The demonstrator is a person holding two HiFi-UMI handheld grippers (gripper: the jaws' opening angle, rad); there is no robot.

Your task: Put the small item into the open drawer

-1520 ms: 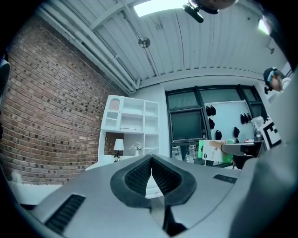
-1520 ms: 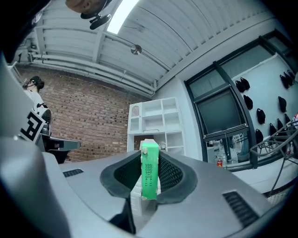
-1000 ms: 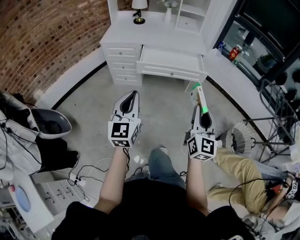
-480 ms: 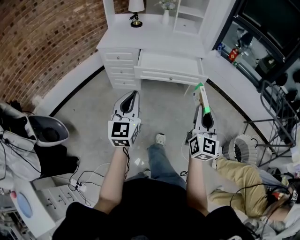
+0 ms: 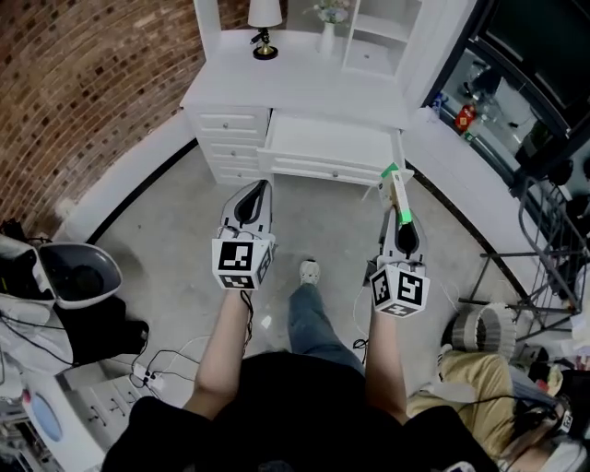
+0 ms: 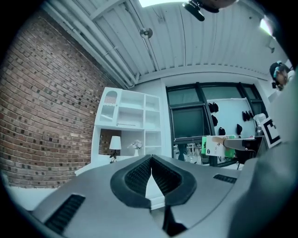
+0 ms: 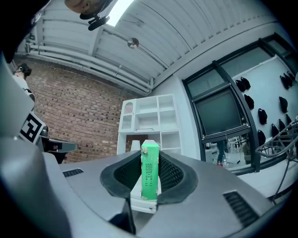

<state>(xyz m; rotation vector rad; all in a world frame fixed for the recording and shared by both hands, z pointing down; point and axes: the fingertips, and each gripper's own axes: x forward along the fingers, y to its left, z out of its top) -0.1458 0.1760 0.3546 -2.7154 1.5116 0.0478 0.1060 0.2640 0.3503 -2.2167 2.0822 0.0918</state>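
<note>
A small green-and-white box (image 5: 395,195) (image 7: 149,172) stands between the jaws of my right gripper (image 5: 398,214) (image 7: 150,179), which is shut on it. Ahead stands a white desk (image 5: 304,88) with its wide middle drawer (image 5: 327,147) pulled open; the box hangs just this side of the drawer's right front corner. My left gripper (image 5: 254,198) (image 6: 151,179) is level with the right one, shut and holding nothing. The box also shows at the right of the left gripper view (image 6: 215,146).
A lamp (image 5: 264,20) and a vase (image 5: 328,35) stand on the desk top, with a stack of small drawers (image 5: 226,146) at its left. A brick wall (image 5: 83,83) runs at the left; a wire rack (image 5: 553,249) stands at the right. My leg and shoe (image 5: 310,273) show below.
The desk and open drawer have come nearer as the person walks forward. Both grippers keep their pose, and the box stays held in the right one.
</note>
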